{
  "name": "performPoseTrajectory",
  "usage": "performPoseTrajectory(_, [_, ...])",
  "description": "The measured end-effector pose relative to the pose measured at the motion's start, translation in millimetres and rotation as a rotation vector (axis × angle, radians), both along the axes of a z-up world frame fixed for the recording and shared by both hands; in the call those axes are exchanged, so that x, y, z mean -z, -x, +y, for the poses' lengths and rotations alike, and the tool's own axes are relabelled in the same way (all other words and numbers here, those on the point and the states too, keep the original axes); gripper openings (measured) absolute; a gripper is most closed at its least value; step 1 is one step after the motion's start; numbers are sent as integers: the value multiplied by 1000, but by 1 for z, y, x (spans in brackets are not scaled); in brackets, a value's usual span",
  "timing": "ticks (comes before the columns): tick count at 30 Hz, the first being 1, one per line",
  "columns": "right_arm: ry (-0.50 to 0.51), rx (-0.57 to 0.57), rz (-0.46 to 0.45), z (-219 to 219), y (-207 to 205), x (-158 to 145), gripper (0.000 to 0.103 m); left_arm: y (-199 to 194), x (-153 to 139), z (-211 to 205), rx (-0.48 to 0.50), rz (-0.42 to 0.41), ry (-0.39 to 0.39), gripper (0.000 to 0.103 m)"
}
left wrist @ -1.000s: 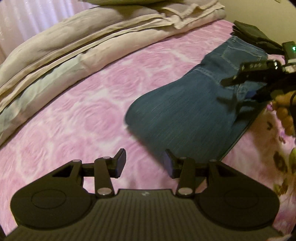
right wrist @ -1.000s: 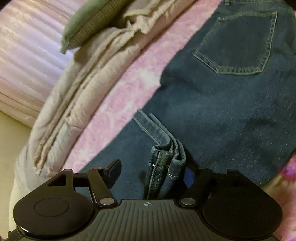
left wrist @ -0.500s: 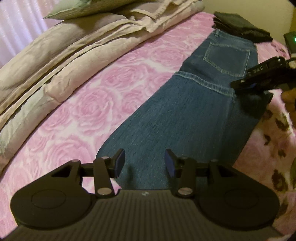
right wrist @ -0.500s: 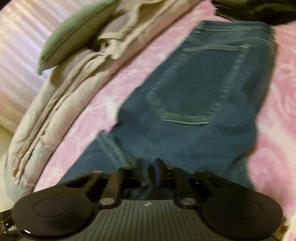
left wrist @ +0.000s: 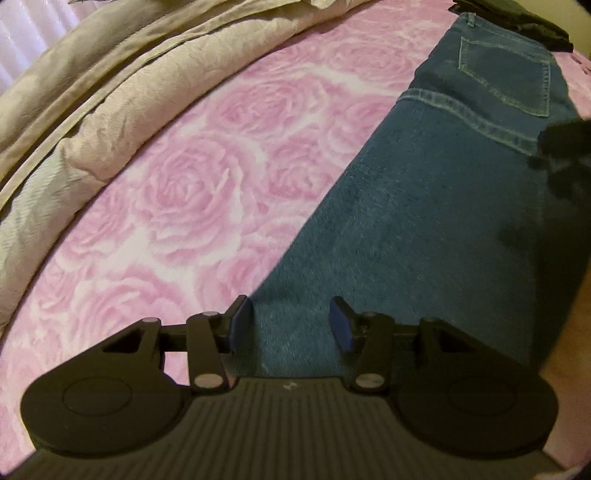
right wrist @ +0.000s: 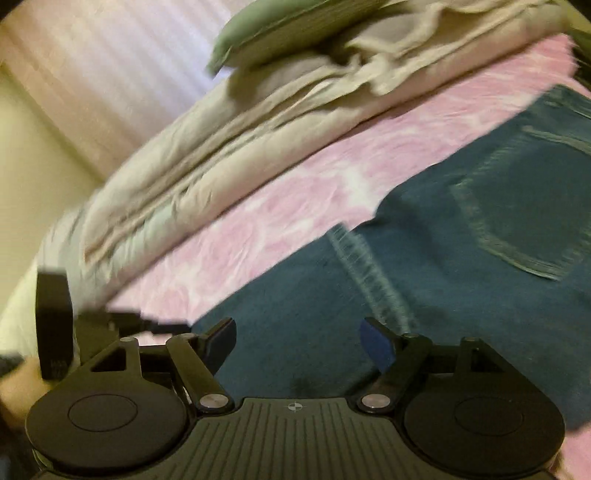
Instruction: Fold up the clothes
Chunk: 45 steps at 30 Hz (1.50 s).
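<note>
Left wrist view: the blue jeans [left wrist: 424, 206] lie flat on the rose-print bedspread [left wrist: 192, 184], folded lengthwise, likely ready for a crosswise fold; the left gripper [left wrist: 286, 321] hovers over their near end, jaws opening, empty; the right gripper [right wrist: 297, 341], opening wide, grips nothing.

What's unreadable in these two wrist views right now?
- Right wrist view: motion blur smears the jeans stitching and the beige bedding.
- Left wrist view: near end of the jeans is hidden under the left gripper body.
- Left wrist view: right gripper is a dark blur cut by the edge.
- Dark folded item cropped at the top edge; type unclear.
</note>
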State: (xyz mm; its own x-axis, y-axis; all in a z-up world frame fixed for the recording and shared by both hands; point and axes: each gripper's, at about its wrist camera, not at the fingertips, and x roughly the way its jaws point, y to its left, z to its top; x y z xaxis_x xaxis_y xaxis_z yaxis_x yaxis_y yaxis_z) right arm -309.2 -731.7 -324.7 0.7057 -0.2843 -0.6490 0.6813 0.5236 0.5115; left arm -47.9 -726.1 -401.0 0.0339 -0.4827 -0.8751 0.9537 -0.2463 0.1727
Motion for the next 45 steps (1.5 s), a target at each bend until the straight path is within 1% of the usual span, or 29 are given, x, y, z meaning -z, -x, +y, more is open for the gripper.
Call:
performPoseTrajectory(2, [-40, -8, 55, -7, -5, 21, 78, -2, -2, -3, -17, 19, 3, 46])
performPoseTrajectory(4, [-69, -6, 77, -11, -1, 31, 73, -6, -12, -1, -22, 39, 11, 44])
performPoseTrajectory(5, [-58, -12, 107, -8, -1, 26, 73, -10, -19, 2, -21, 47, 17, 41])
performPoseTrajectory(7, [-18, -21, 170, 5, -3, 10, 73, -21, -37, 15, -13, 48, 36, 43])
performPoseTrajectory(9, [56, -95, 208, 32, -9, -8, 74, -37, -52, 32, -12, 31, 51, 52])
performPoseTrajectory(10, [118, -162, 231, 53, -19, -15, 81, -45, -57, 41, -15, 22, 56, 55])
performPoseTrajectory(11, [179, -229, 254, 74, -28, -21, 88, -52, -60, 51, -15, 10, 53, 62])
performPoseTrajectory(12, [242, -298, 275, 96, -38, -27, 99, -60, -62, 62, -14, -3, 47, 64])
performPoseTrajectory(15, [415, -501, 318, 160, -74, -20, 99, -79, -64, 91, -11, -36, 28, 64])
performPoseTrajectory(17, [521, -595, 367, 193, -99, -6, 99, -85, -61, 106, 7, -49, 28, 64])
performPoseTrajectory(20, [640, -678, 512, 223, -132, 26, 96, -81, -53, 130, 133, -114, 47, 67])
performPoseTrajectory(21, [668, -706, 558, 229, -137, 36, 88, -79, -49, 137, 183, -142, 55, 70])
performPoseTrajectory(23, [750, -721, 626, 235, -142, 51, 86, -70, -40, 148, 301, -206, 77, 76])
performPoseTrajectory(24, [785, -725, 657, 237, -143, 56, 81, -65, -35, 153, 367, -239, 94, 78])
performPoseTrajectory(25, [793, -716, 673, 233, -140, 56, 66, -60, -30, 158, 432, -272, 110, 79])
performPoseTrajectory(26, [801, -706, 690, 229, -137, 56, 66, -54, -25, 161, 504, -309, 135, 80])
performPoseTrajectory(27, [806, -699, 702, 225, -135, 56, 59, -47, -20, 163, 579, -348, 162, 82])
performPoseTrajectory(28, [802, -702, 697, 223, -132, 53, 40, -41, -15, 162, 657, -388, 193, 82])
performPoseTrajectory(30, [778, -692, 662, 218, -127, 42, 25, -27, -4, 160, 815, -469, 258, 83])
performPoseTrajectory(32, [765, -657, 632, 214, -122, 25, 22, -17, 9, 152, 957, -556, 323, 83])
performPoseTrajectory(34, [754, -629, 606, 211, -117, 9, 22, -12, 17, 136, 1024, -592, 337, 82])
performPoseTrajectory(35, [751, -615, 594, 209, -114, 2, 22, -10, 20, 128, 1052, -605, 339, 78])
performPoseTrajectory(36, [748, -605, 580, 208, -111, -4, 22, -9, 22, 117, 1062, -602, 312, 61])
performPoseTrajectory(38, [754, -596, 553, 210, -106, -13, 24, -7, 22, 97, 1069, -585, 253, 30])
performPoseTrajectory(39, [770, -595, 546, 212, -104, -13, 44, -8, 19, 90, 1085, -573, 231, 29])
performPoseTrajectory(40, [793, -585, 545, 215, -102, -12, 82, -9, 15, 86, 1097, -555, 217, 28])
performPoseTrajectory(41, [815, -580, 543, 219, -101, -10, 96, -10, 10, 82, 1105, -535, 207, 26])
performPoseTrajectory(42, [838, -587, 537, 223, -98, -6, 102, -12, 4, 79, 1103, -513, 201, 25])
performPoseTrajectory(45, [869, -640, 560, 229, -101, 13, 101, -15, -11, 71, 1066, -451, 191, 21])
